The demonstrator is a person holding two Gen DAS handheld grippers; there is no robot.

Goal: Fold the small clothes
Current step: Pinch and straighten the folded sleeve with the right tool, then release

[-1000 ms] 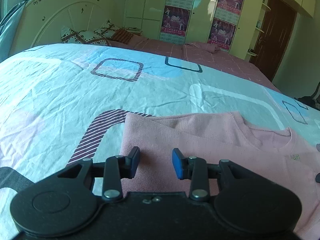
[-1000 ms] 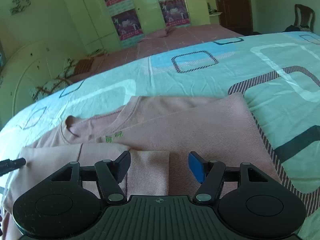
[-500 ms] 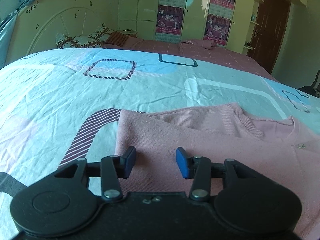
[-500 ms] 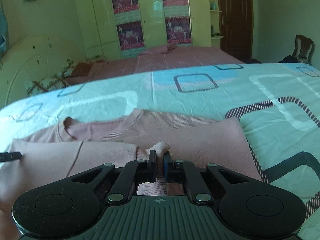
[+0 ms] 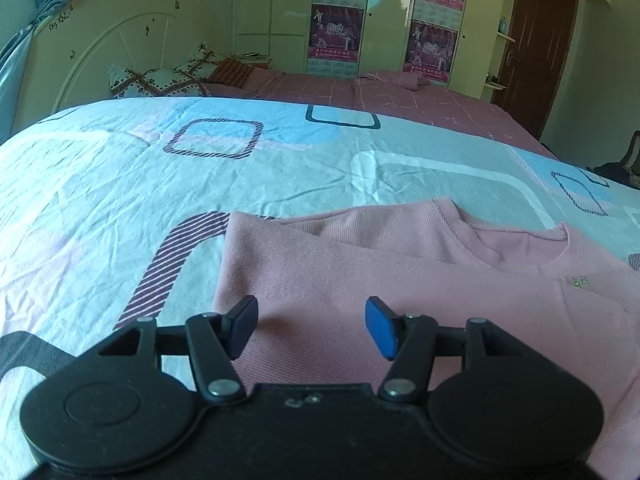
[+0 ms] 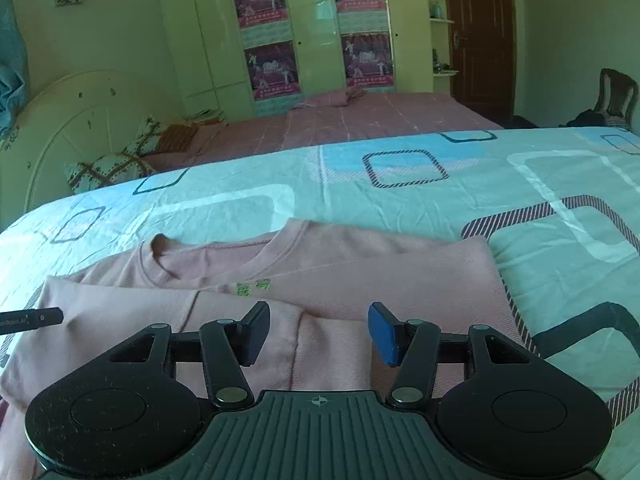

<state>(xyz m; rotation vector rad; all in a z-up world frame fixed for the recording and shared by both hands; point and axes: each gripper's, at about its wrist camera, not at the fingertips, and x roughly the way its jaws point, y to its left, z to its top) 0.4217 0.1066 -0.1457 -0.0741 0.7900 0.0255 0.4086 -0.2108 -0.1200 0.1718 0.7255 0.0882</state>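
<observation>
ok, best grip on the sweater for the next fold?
Probably the bottom corners of the sweater, coming in low from the near side. Both sleeves already lie folded across the chest, the body is flat, and both open grippers hover over its near part.

"2010" on wardrobe poster (image 5: 335,29), other print unreadable

A: Left gripper (image 5: 311,327)?
B: Matte black, two round discs, silver pivot screws, one dark pad, one blue pad.
A: Right gripper (image 6: 318,333)?
B: Same build, with a ribbed grey plate bearing a crosshair mark.
</observation>
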